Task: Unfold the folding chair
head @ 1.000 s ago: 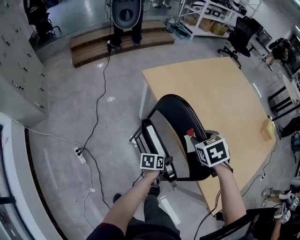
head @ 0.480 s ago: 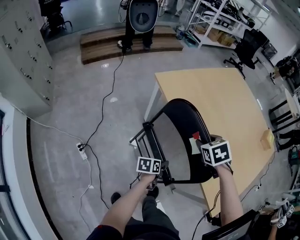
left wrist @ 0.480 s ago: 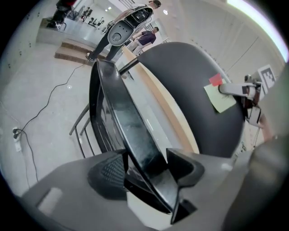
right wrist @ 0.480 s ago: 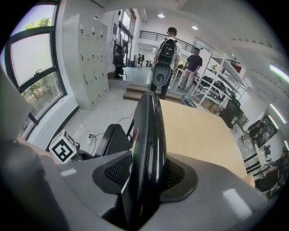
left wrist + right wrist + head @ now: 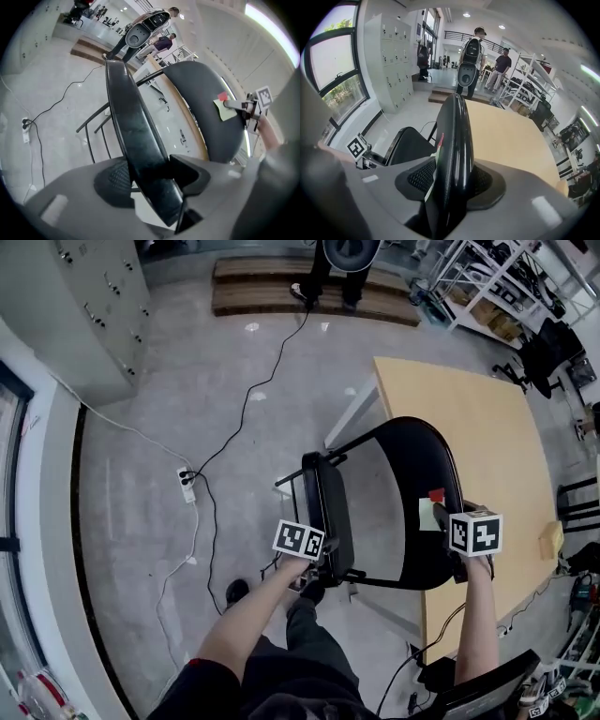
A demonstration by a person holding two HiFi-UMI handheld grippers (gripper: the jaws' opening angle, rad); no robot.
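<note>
Seat [image 5: 133, 117]: pinched between left gripper [image 5: 157, 187] jaws, likely for levering it outward.
Backrest [image 5: 454, 136]: clamped between right gripper [image 5: 450, 187] jaws, likely bracing the part-open folding chair [image 5: 375, 502] against that pull.

Stuff you can't really make out here: in the head view, the folding chair [image 5: 427, 484] covers most of its own lower frame, so where its feet sit on the floor is hidden. Down at the left gripper [image 5: 151, 180], the narrow black panel [image 5: 133, 126] drops between the jaws and its near end vanishes behind the gripper body. Same deal at the right gripper [image 5: 453, 180]: the big rounded panel [image 5: 454, 136] loses its bottom rim in the gap, and the yellow note [image 5: 436, 157] is mostly tucked behind it. The table [image 5: 469, 409] runs off the right edge, the little box [image 5: 550, 540] on it is too small to identify, and the person [image 5: 314, 277] up top is cut off above the legs.
</note>
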